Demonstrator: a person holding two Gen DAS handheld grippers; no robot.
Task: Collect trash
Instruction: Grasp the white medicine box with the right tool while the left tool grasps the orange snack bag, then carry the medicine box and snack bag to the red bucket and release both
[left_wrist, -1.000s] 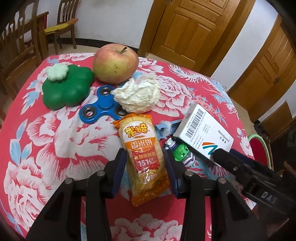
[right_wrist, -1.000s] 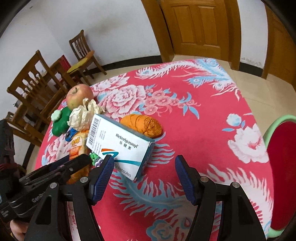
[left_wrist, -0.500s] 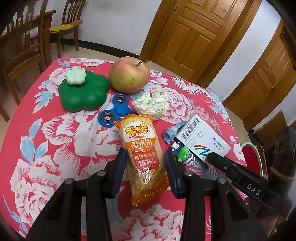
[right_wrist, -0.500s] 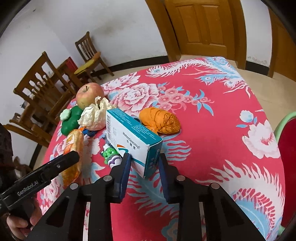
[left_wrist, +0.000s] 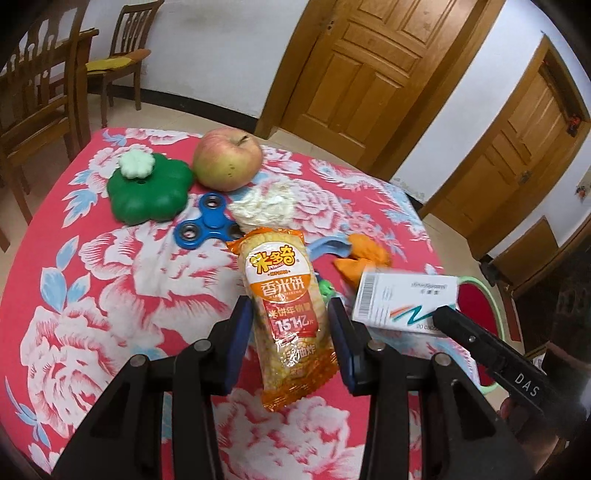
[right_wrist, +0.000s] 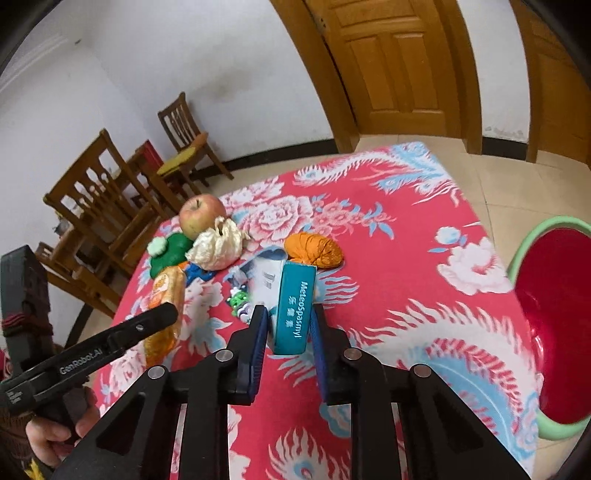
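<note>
Nearest, the left gripper (left_wrist: 290, 328) clamps the snack packet (left_wrist: 286, 314) above the tablecloth (left_wrist: 110, 295), the right gripper (right_wrist: 286, 328) is closing on the medicine box (right_wrist: 293, 306), bare cloth stretching beyond toward the table's far edge.

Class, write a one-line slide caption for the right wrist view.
Right tongs closing on a teal-and-white cardboard medicine box above the red floral tablecloth.
</note>
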